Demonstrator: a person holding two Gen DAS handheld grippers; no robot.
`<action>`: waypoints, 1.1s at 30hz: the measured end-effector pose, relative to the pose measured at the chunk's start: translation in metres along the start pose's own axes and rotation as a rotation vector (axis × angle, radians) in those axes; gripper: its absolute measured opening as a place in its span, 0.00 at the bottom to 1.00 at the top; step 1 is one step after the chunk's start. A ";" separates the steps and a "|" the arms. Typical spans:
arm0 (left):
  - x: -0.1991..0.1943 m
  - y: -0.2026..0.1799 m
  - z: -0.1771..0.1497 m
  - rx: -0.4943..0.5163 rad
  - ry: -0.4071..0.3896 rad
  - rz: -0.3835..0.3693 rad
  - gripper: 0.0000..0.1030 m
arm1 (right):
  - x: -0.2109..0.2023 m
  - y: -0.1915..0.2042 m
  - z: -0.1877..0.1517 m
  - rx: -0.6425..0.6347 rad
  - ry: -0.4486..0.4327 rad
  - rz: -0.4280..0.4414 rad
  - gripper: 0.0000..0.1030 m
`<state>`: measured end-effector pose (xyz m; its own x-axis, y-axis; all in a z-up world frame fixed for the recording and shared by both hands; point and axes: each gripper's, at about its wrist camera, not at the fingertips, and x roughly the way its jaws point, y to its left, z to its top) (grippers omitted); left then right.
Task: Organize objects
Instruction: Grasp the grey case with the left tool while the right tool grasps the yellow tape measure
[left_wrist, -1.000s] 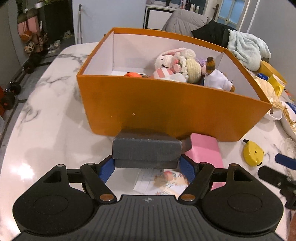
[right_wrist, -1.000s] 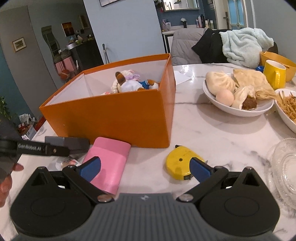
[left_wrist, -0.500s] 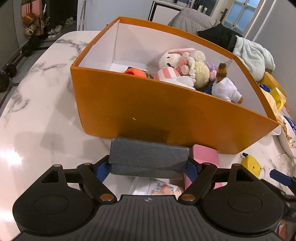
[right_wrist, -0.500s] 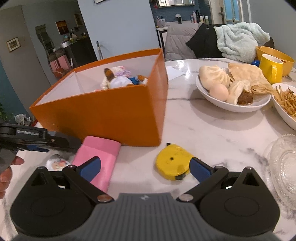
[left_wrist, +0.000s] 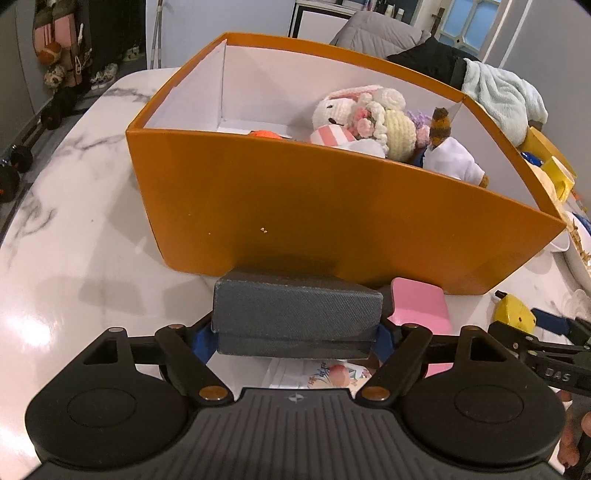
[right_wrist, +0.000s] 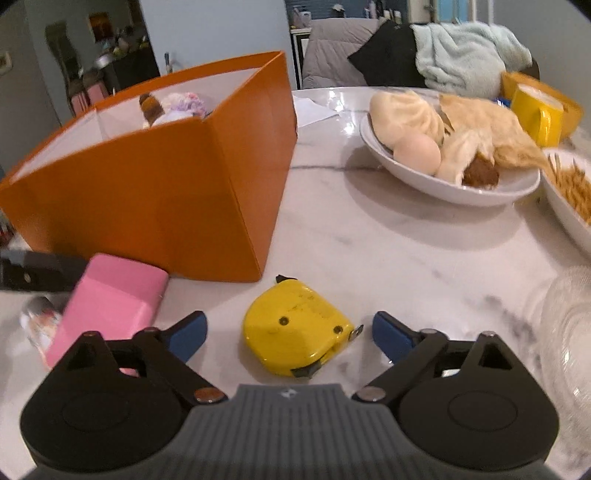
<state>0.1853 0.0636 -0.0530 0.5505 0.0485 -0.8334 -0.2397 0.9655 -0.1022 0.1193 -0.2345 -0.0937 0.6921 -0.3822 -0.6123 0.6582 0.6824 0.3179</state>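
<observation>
Two tools at work over a white marble counter (right_wrist: 388, 240). Left tool (left_wrist: 295, 332) clamped on a grey box (left_wrist: 297, 308), blue fingertips pressed against both its ends, box lifted clear of the counter and held level just short of the near wall of an orange bin (left_wrist: 332, 206). Beneath the grey box, a printed card (left_wrist: 321, 373) flat on the counter. Inside the orange bin, toward its right half, a heap of crocheted plush toys (left_wrist: 373, 118); left half of the bin floor mostly bare white. Just right of the grey box, a pink case (left_wrist: 421, 310) lying flat, near the bin's near wall.

Right tool (right_wrist: 290, 328) spread wide, holding nothing, blue fingertips on either side of a yellow tape measure (right_wrist: 295, 328) but apart from it; tape measure resting on the counter, near the bin's corner. Pink case left of the tape measure in the right wrist view.

Further right: a white bowl (right_wrist: 443, 184) of buns and an egg, a yellow mug (right_wrist: 543, 114) beyond it, a bowl of fries (right_wrist: 569, 195) at the right edge, and a clear glass dish (right_wrist: 565, 325) nearer.
</observation>
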 end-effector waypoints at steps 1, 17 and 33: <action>0.000 -0.001 0.000 0.004 0.002 0.007 0.89 | 0.000 0.004 0.000 -0.034 -0.002 -0.023 0.74; -0.013 -0.004 -0.009 0.019 -0.017 0.009 0.88 | -0.013 0.011 -0.007 -0.071 0.001 -0.023 0.66; -0.050 -0.003 -0.025 0.042 -0.058 0.003 0.87 | -0.062 0.031 -0.011 -0.120 0.018 0.082 0.66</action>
<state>0.1381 0.0514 -0.0244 0.5958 0.0653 -0.8005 -0.2083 0.9752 -0.0754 0.0938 -0.1826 -0.0536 0.7359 -0.3122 -0.6009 0.5591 0.7807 0.2791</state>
